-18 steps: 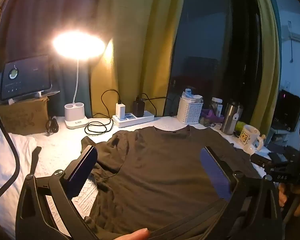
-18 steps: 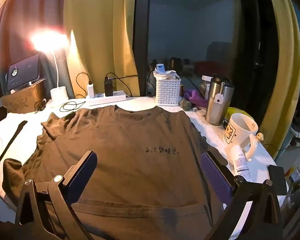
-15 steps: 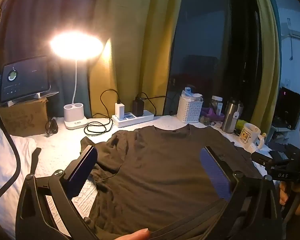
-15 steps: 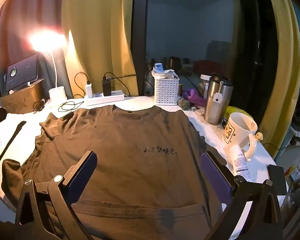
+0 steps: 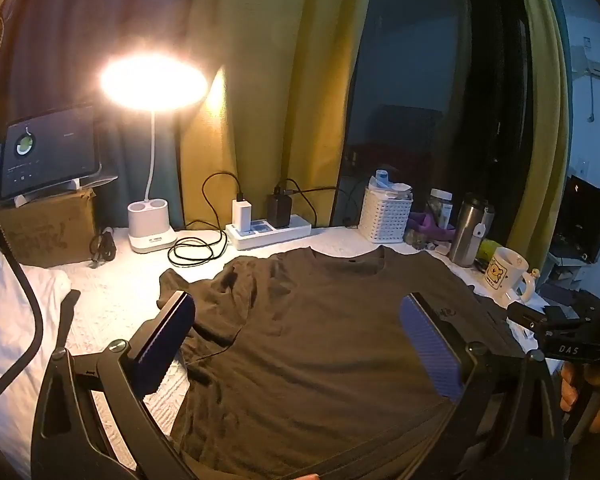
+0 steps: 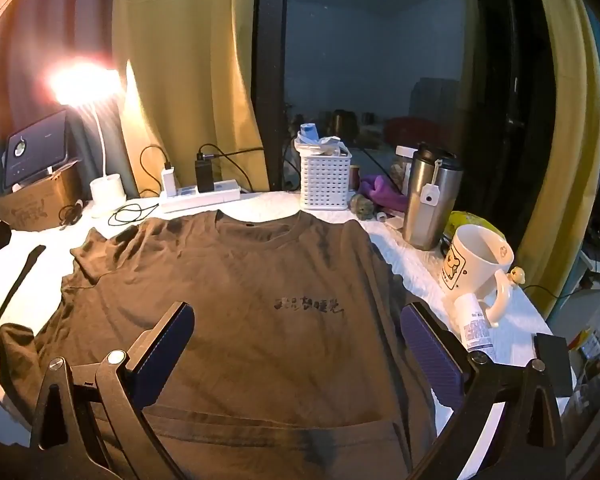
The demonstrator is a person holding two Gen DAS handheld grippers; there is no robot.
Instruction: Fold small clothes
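A dark brown T-shirt (image 5: 316, 344) (image 6: 236, 304) lies spread front-up on the white-covered table, collar toward the window, with small black lettering on its chest. Its left sleeve is rumpled. My left gripper (image 5: 300, 332) hovers open above the shirt's lower left half, nothing between its blue pads. My right gripper (image 6: 296, 336) stands open above the lower middle of the shirt, also holding nothing. The right gripper's body and a hand show at the right edge of the left wrist view.
Along the back stand a lit lamp (image 5: 152, 84), a power strip (image 5: 268, 232) with chargers and cables, and a white basket (image 6: 326, 178). A steel tumbler (image 6: 430, 200), a bear mug (image 6: 474, 268) and a small tube (image 6: 476, 328) crowd the right side. A tablet on a cardboard box (image 5: 48, 224) sits at the left.
Both grippers have shifted very slightly; the shirt and the other things lie as before. Both stay open.
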